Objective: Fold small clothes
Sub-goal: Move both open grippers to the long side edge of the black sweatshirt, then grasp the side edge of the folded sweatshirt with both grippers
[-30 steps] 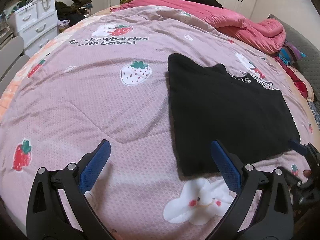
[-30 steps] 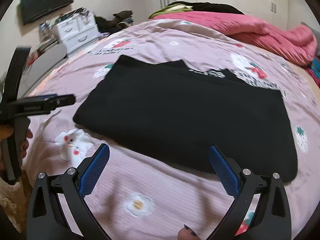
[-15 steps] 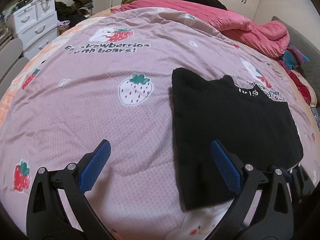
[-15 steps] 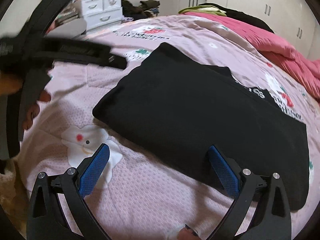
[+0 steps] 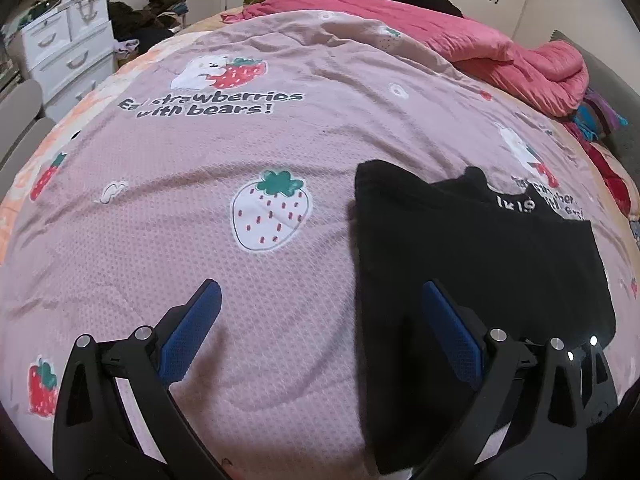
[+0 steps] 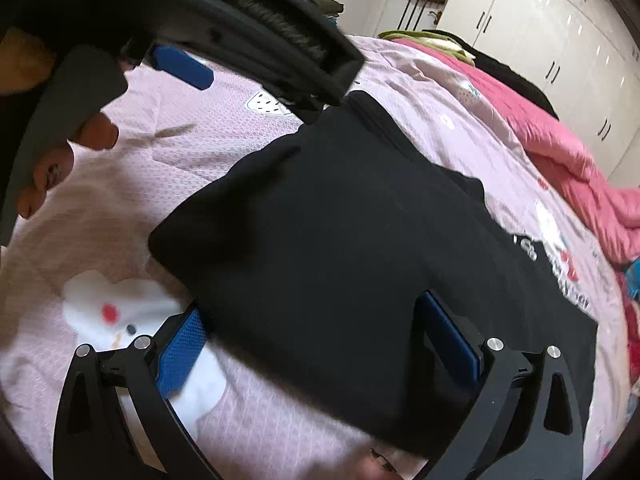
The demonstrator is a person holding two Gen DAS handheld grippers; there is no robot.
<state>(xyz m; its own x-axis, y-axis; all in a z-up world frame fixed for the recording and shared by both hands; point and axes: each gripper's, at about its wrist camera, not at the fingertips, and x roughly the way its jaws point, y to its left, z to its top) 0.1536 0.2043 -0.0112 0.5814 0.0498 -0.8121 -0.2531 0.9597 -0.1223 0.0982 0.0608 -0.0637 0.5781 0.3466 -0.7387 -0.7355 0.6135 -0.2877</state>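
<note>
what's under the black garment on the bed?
The black garment lies flat on the pink strawberry-print quilt, covering part of the lettering printed at its far edge. Whether anything else lies beneath cannot be seen.

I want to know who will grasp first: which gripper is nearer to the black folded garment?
Right. The right gripper straddles the near edge of the black folded garment, jaws open. The left gripper hovers at its left edge, mostly over the pink quilt.

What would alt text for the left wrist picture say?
A black garment lies folded flat on a pink strawberry-print blanket. The open left gripper hovers at its left edge, one blue finger over the cloth.
</note>
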